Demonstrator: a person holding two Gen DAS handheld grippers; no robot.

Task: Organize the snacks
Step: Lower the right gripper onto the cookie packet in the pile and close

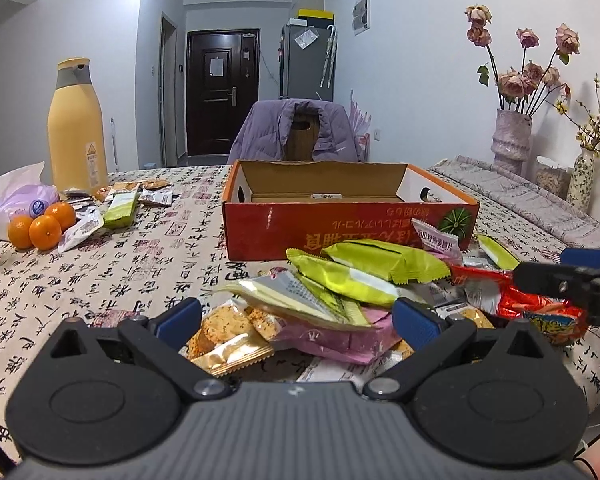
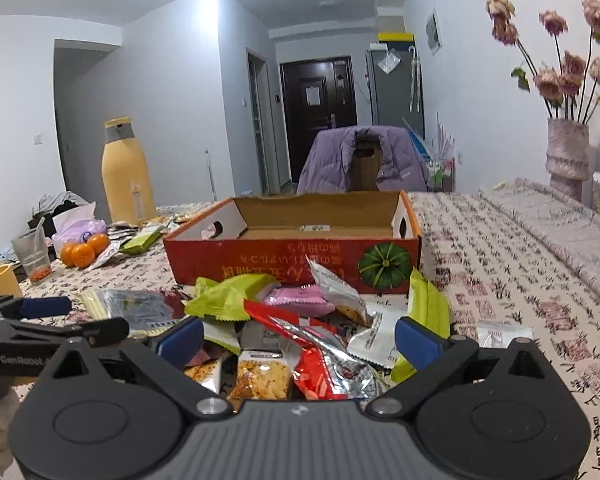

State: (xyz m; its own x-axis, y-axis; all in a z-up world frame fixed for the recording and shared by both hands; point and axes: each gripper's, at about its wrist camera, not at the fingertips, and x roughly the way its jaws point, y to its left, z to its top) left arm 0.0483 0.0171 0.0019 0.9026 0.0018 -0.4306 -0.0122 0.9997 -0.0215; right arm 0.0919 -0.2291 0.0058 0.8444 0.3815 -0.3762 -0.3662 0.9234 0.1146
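Between the spread blue pads of the left gripper [image 1: 296,320], which holds nothing, lies the near end of the snack pile [image 1: 340,300] at the table's [image 1: 120,272] near edge. Beside it the right gripper [image 2: 298,338] also gapes empty over a red foil packet [image 2: 324,356]. Just beyond the pile stands the red cardboard box [image 1: 340,216], its floor bare as far as shows. More packets [image 1: 120,204] lie by the oranges [image 1: 40,226] toward the left edge. Sorting looks hardly begun.
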